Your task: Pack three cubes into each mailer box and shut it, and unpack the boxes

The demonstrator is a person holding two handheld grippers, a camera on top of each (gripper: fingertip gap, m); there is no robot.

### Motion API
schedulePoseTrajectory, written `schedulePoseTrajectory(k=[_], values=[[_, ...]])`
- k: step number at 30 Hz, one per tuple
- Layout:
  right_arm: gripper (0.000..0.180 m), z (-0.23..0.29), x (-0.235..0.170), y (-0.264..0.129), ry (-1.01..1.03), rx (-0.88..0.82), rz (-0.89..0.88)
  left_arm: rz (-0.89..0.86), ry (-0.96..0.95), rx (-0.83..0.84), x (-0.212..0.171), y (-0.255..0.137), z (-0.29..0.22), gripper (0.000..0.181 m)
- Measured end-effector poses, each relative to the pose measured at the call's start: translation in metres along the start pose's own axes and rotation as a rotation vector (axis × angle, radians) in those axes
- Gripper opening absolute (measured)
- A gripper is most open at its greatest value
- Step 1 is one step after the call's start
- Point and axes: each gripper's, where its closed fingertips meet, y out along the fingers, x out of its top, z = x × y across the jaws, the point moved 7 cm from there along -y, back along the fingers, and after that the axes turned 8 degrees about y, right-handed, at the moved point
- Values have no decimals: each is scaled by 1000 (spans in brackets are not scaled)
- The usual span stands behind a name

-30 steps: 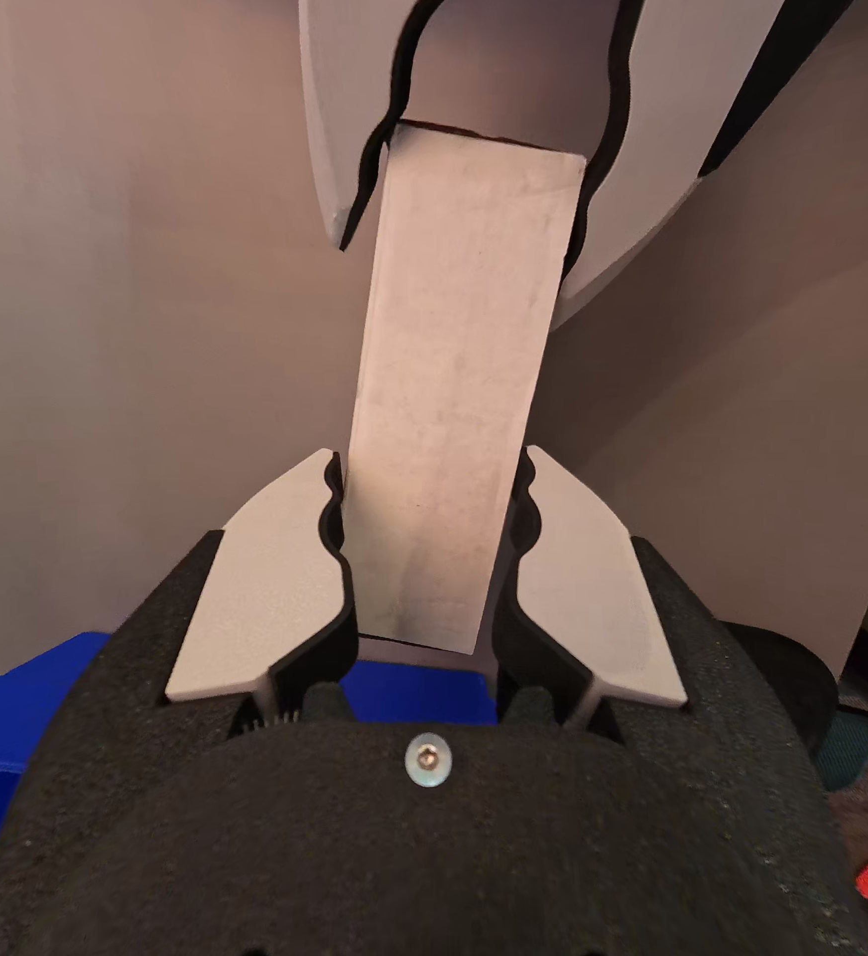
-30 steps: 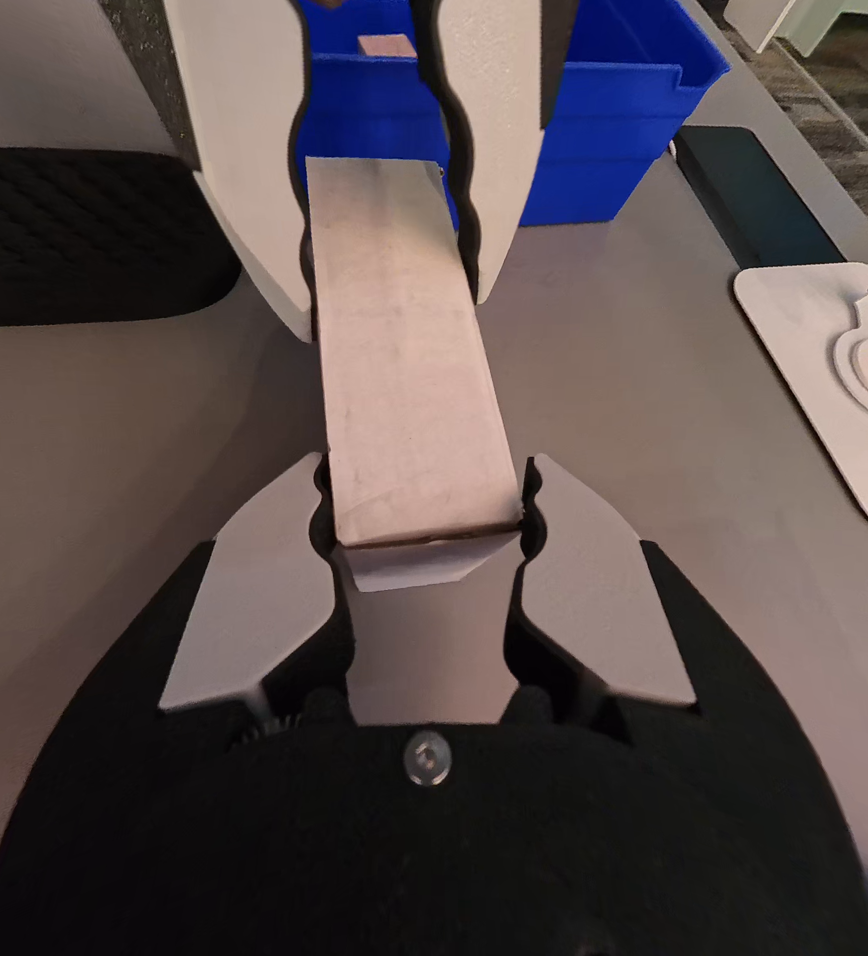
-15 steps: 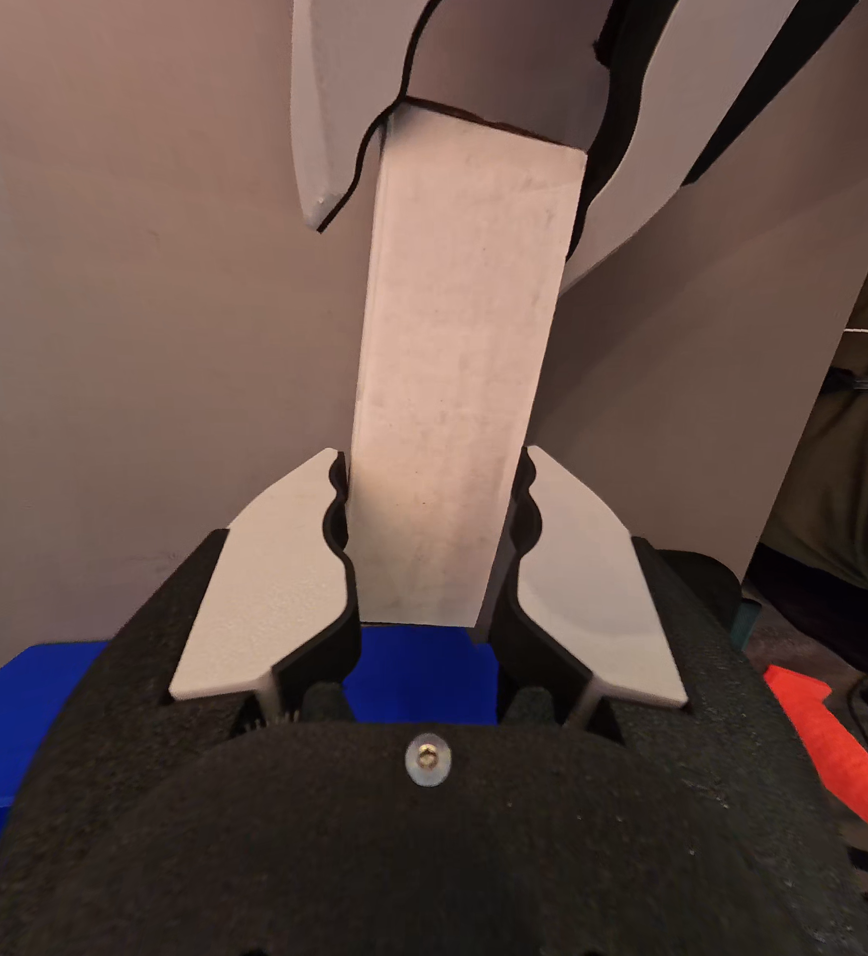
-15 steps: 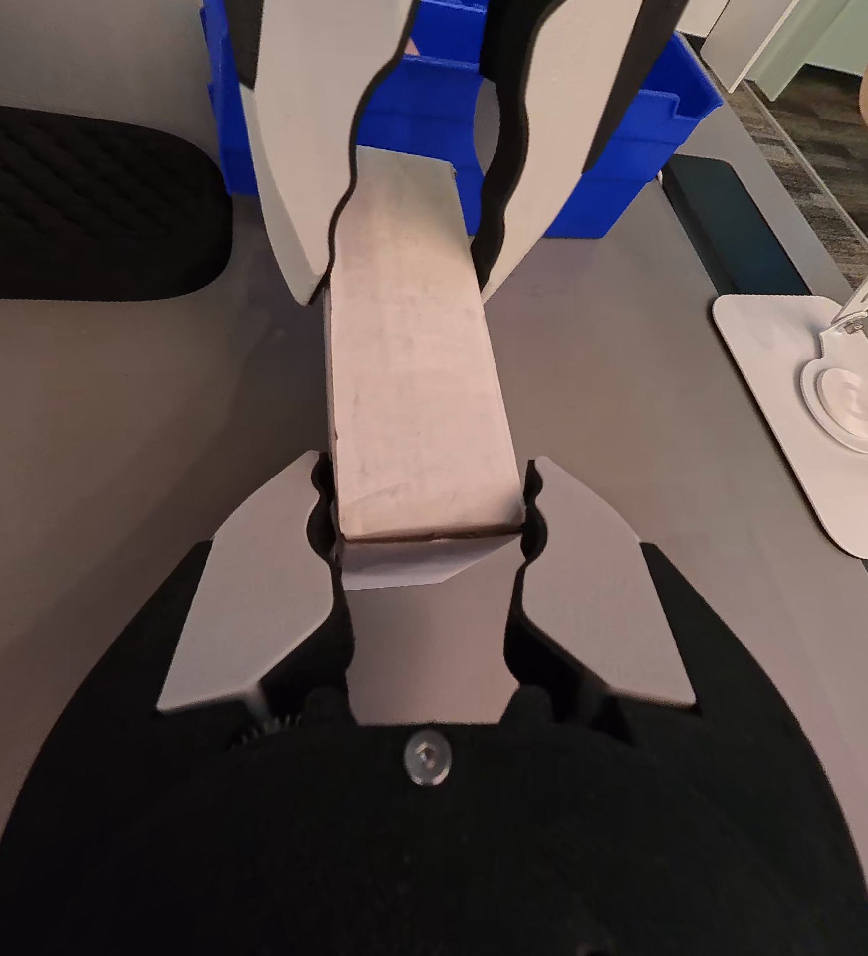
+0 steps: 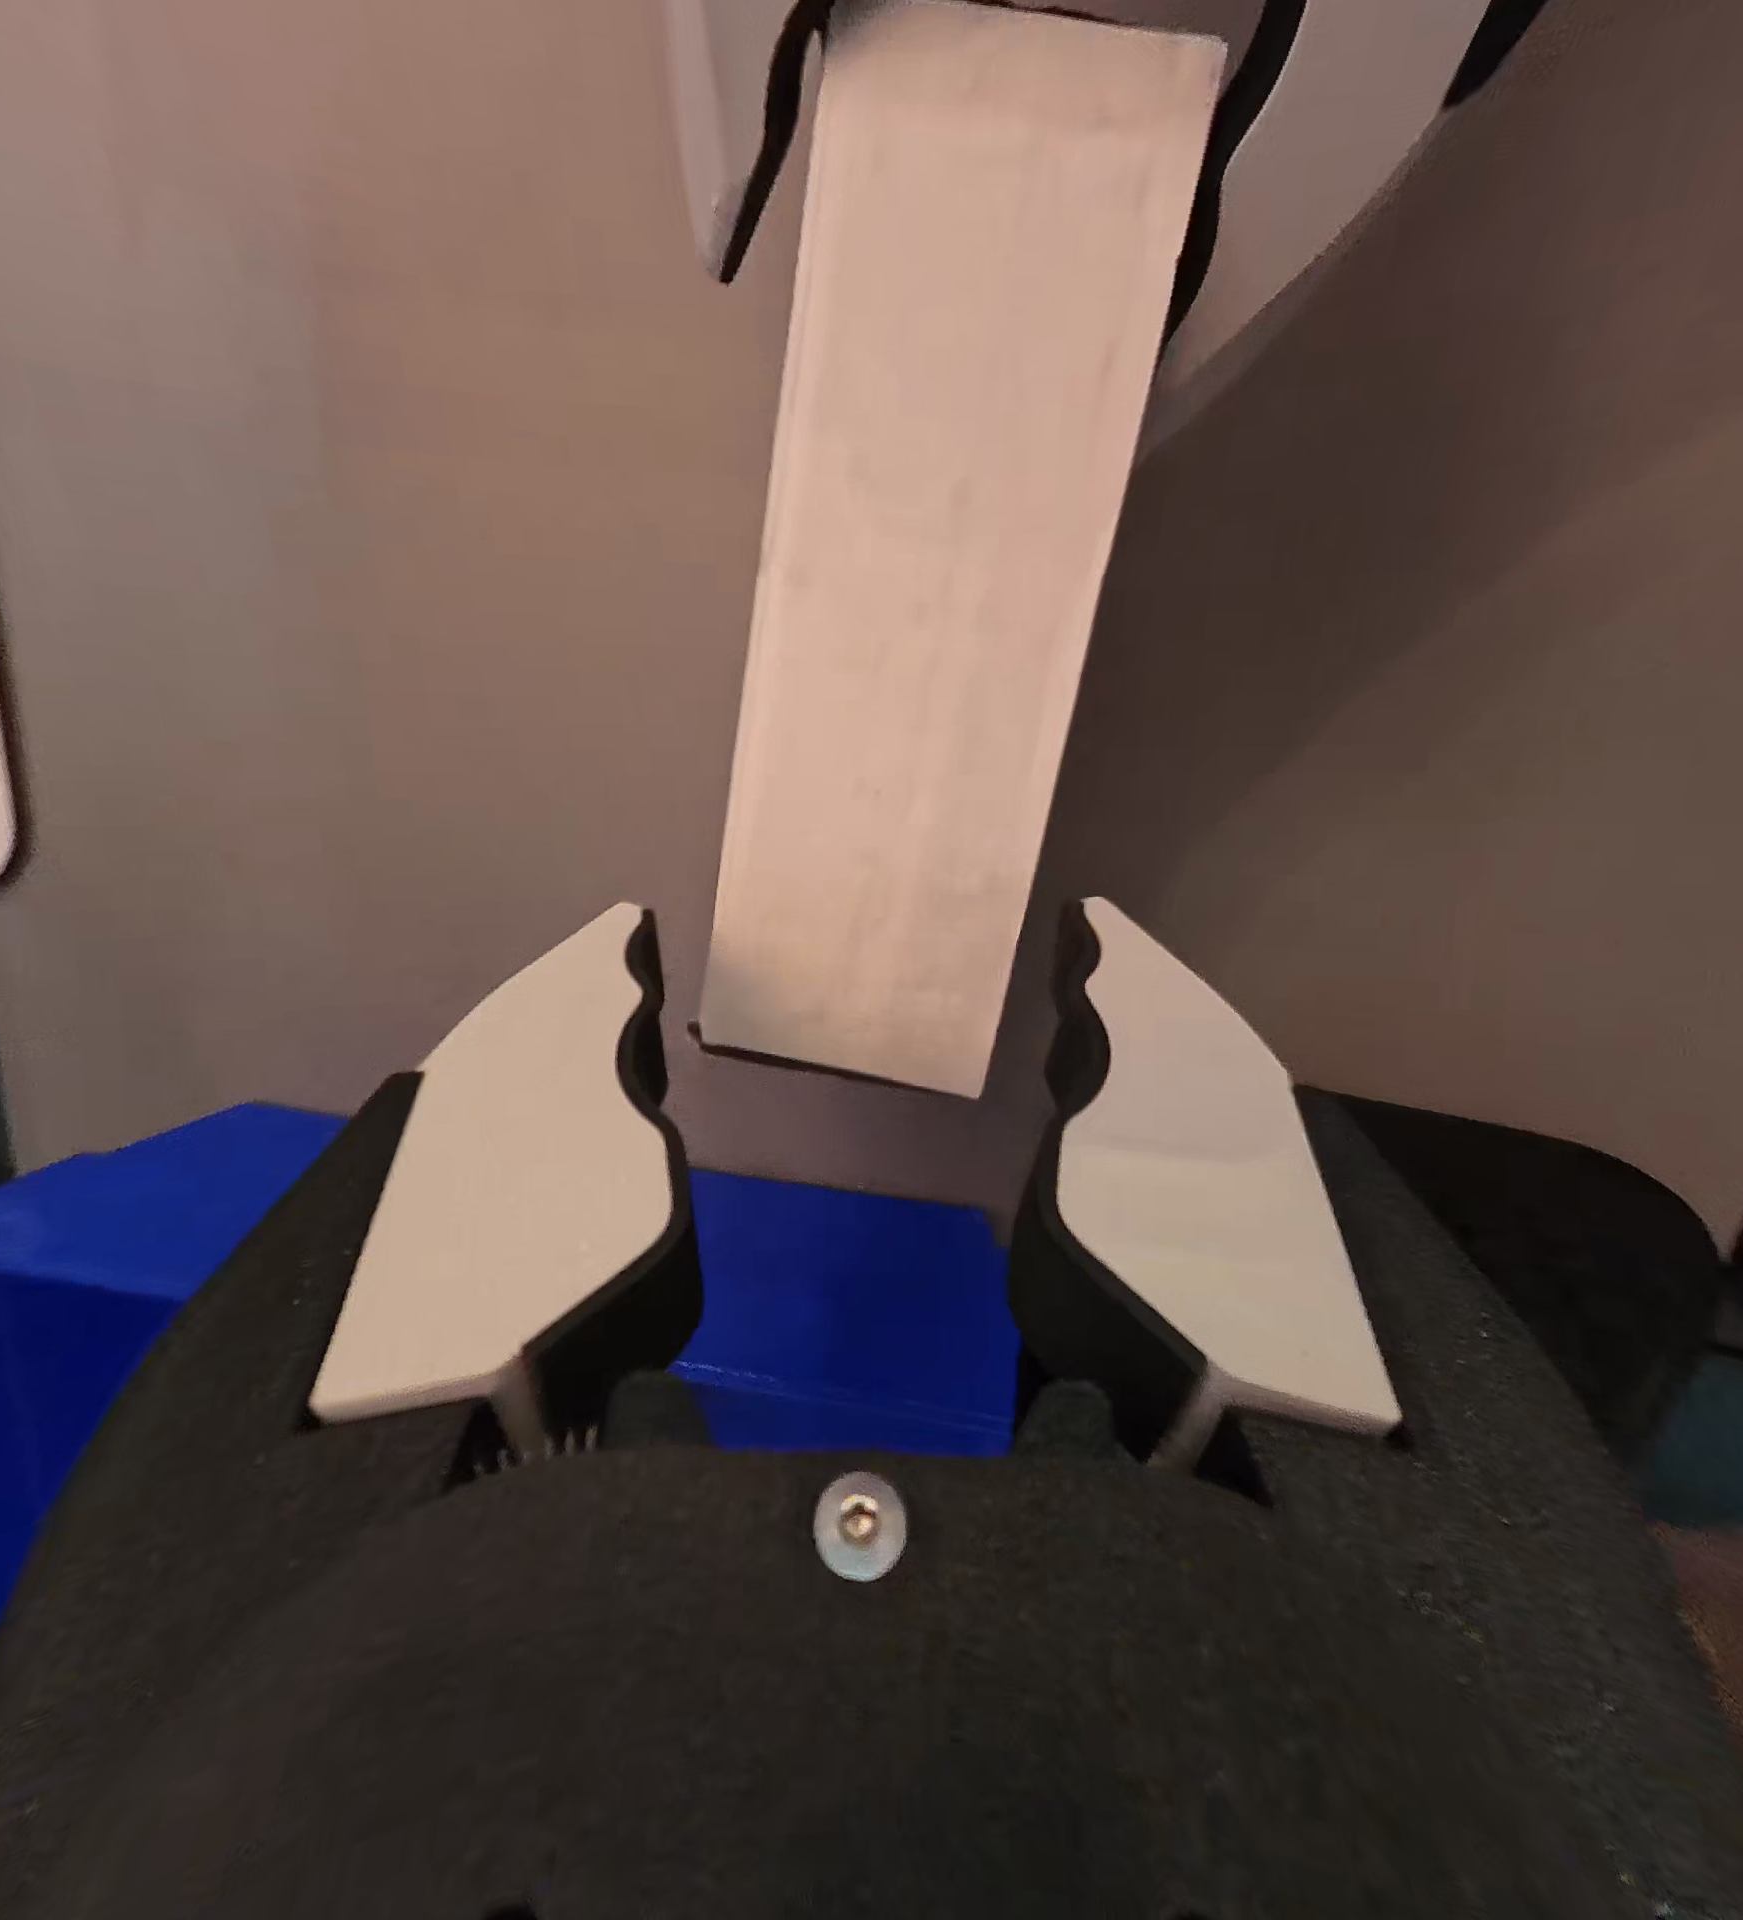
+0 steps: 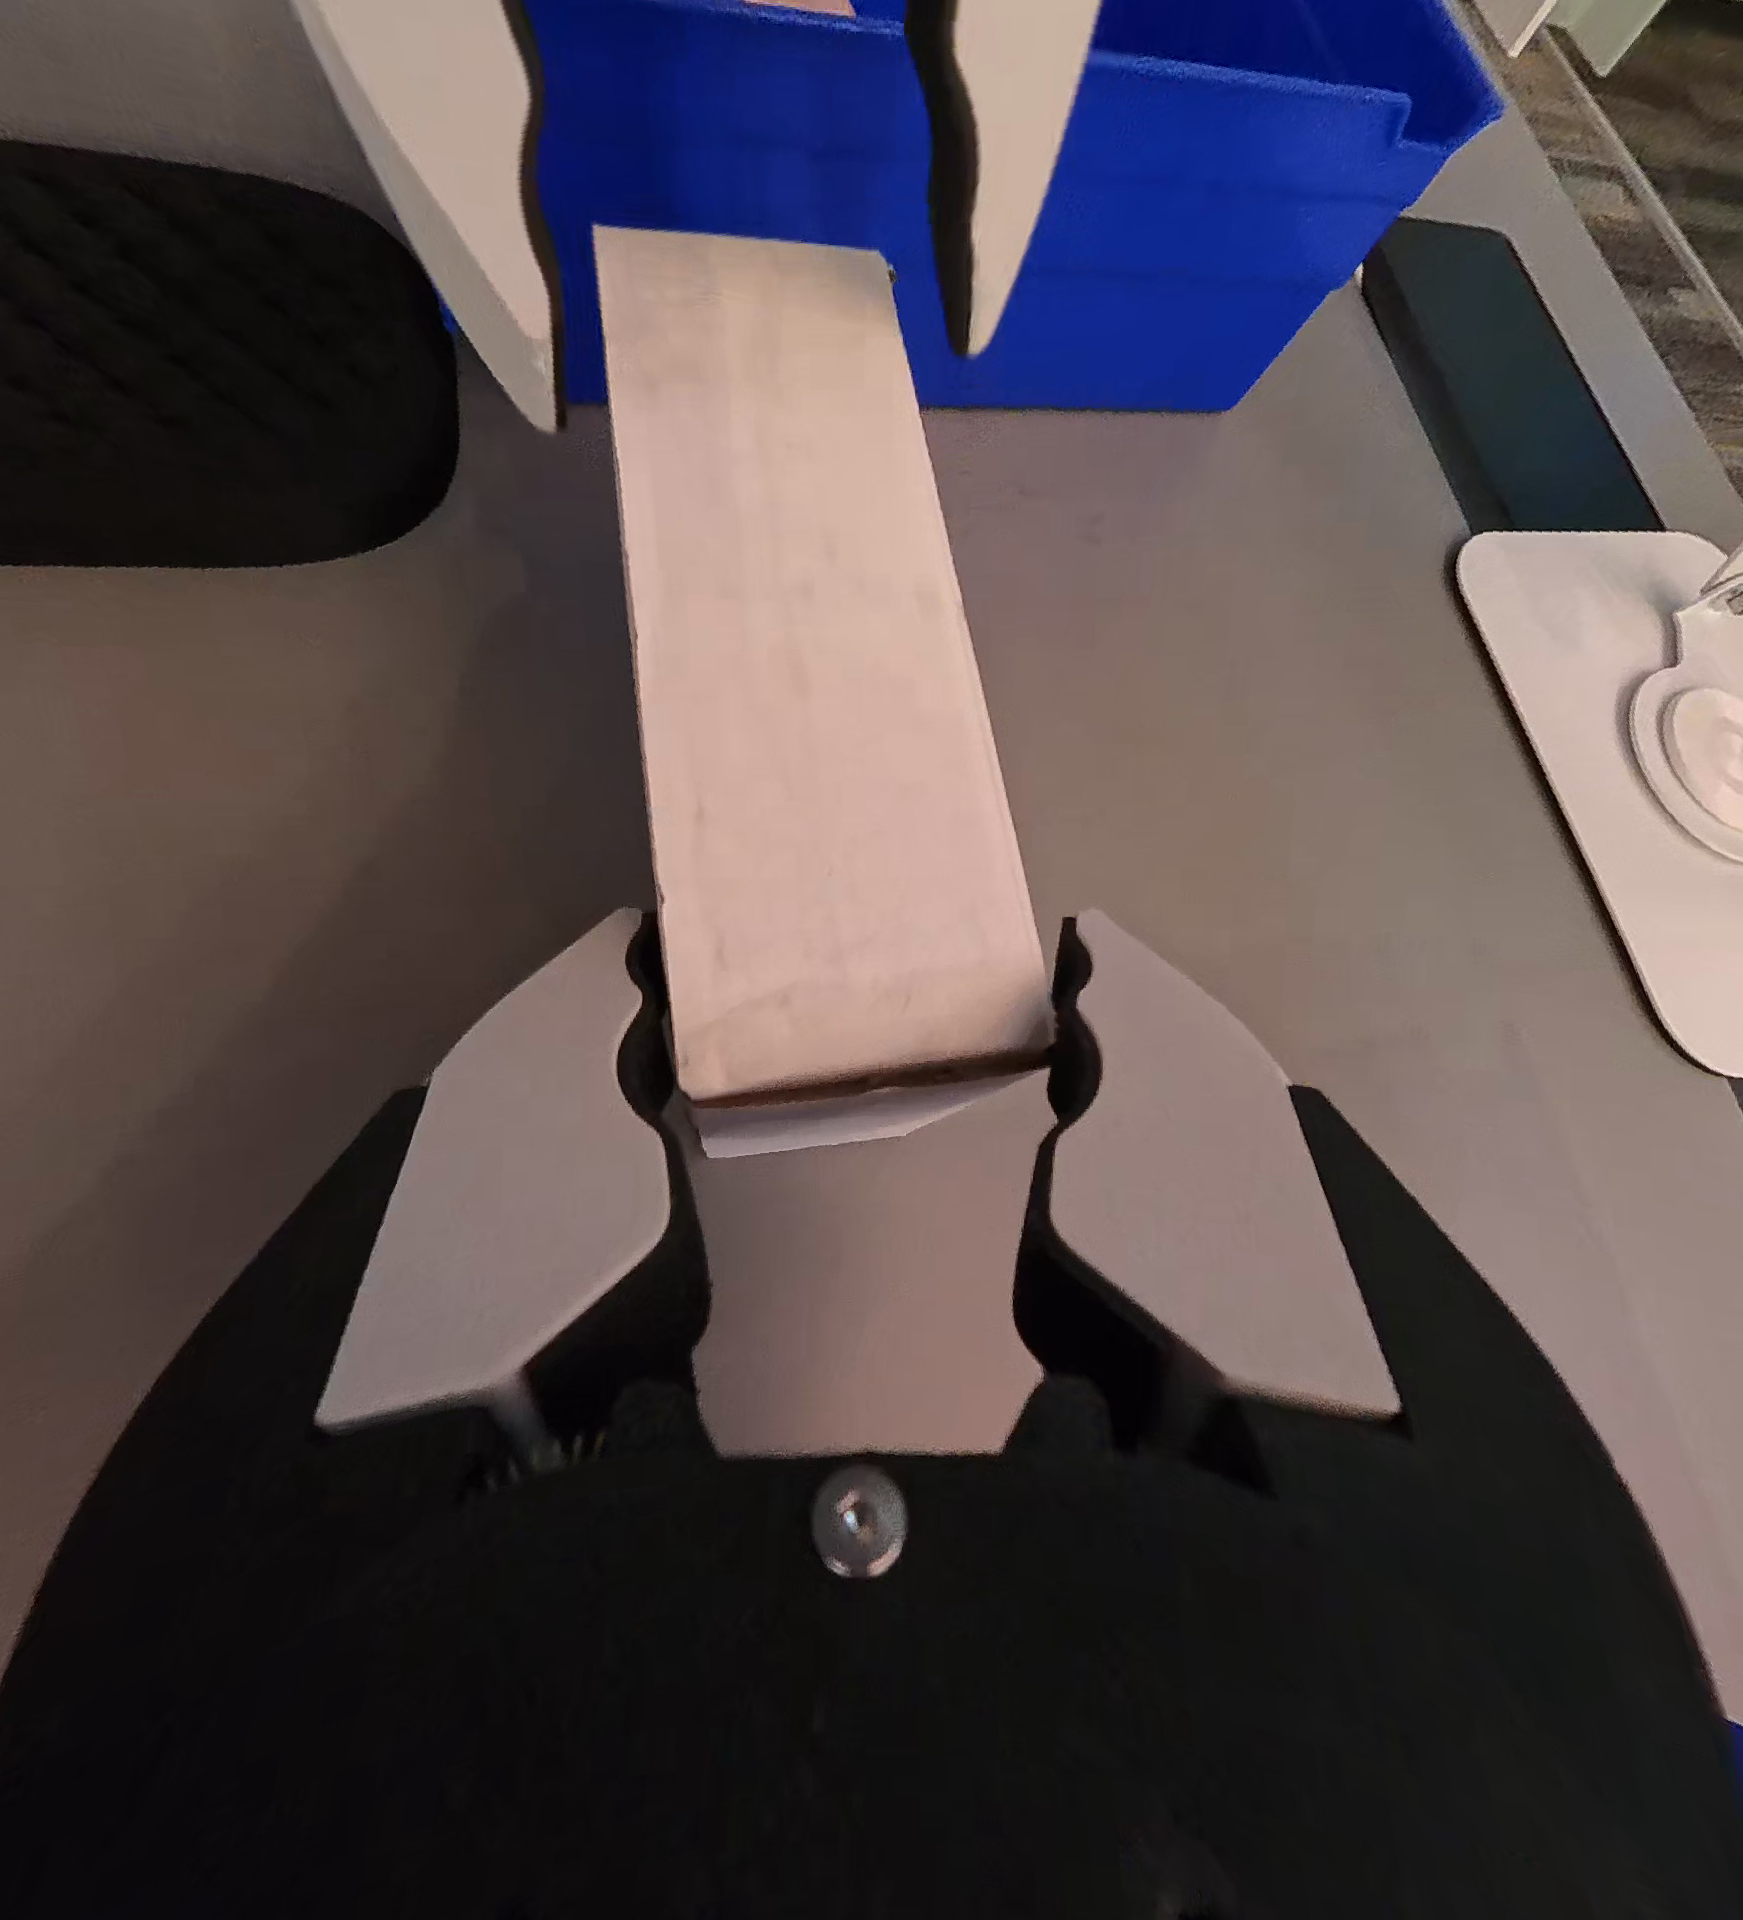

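Note:
A long white mailer box (image 6: 805,675) is shut and held off the grey table (image 6: 223,831). My right gripper (image 6: 851,925) is shut on its near end, where a small flap (image 6: 805,1127) sticks out. My left gripper (image 6: 758,384) comes in from the far side; its fingers stand on both sides of the box's far end with gaps. In the left wrist view the box (image 5: 929,623) runs away from my left gripper (image 5: 856,914), whose jaws do not touch it, and my right gripper (image 5: 950,301) grips the far end. No cubes show.
A blue bin (image 6: 1158,260) stands behind the box; it also shows in the left wrist view (image 5: 846,1299). A black mesh pad (image 6: 119,364) lies at the left. A white stand base (image 6: 1625,779) and a dark flat slab (image 6: 1501,364) are at the right. Left tips to right tips: about 10 cm.
My left gripper's fingers have come off the box's sides and its end now sits farther out from that gripper. My right gripper keeps its hold.

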Motion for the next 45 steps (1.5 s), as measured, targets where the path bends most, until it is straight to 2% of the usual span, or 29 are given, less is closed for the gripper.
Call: schedulePoseTrajectory(k=[5,10,12,17,22,31,41,45], values=[[73,-4,-5,-9,-28,29,61,-115,-129,115,-7,9,-10,89],[72,-2,-12,-26,-126,20,185,-340,-262,203,5,22,-28,110],[72,-2,-15,-32,-159,10,266,-398,-287,268,8,29,-36,111],[71,-10,-28,-47,-153,19,388,-555,-410,299,20,48,-45,118],[71,-14,-31,-49,-148,45,363,-673,-386,273,31,66,-32,114],[70,-25,-35,-54,-70,36,387,-772,-394,183,39,88,-17,109],[74,-30,-31,-46,-90,-18,358,-731,-435,134,31,100,-14,100],[80,-20,-4,-46,-168,-104,224,-707,-432,136,30,102,-14,99]])
